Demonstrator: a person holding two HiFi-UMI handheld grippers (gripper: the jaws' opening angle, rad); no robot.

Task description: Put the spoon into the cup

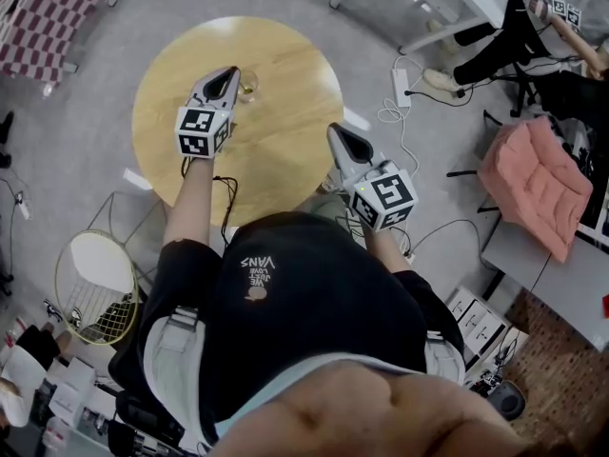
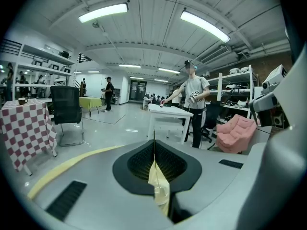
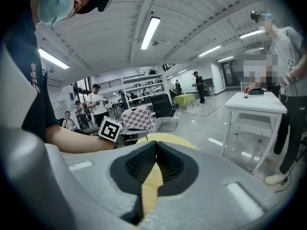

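Note:
In the head view a small clear glass cup [image 1: 248, 87] stands on the round wooden table [image 1: 285, 112], just right of my left gripper's tip. My left gripper [image 1: 226, 80] is shut. In the left gripper view a thin dark sliver [image 2: 154, 137], seemingly the spoon seen edge-on, juts past the closed left gripper [image 2: 154, 145]. The rest of the spoon is hidden. My right gripper [image 1: 343, 141] hovers at the table's near right edge, shut with nothing in it. In the right gripper view its closed jaws [image 3: 155, 150] point toward my left arm and its marker cube [image 3: 110, 129].
A wire basket stool [image 1: 93, 286] stands left of me on the floor. White cables and a power strip [image 1: 400, 84] lie right of the table. A pink cushion [image 1: 538, 181] sits at the right, a checkered cloth [image 1: 43, 22] at the far left, and people stand at white tables [image 2: 169, 113].

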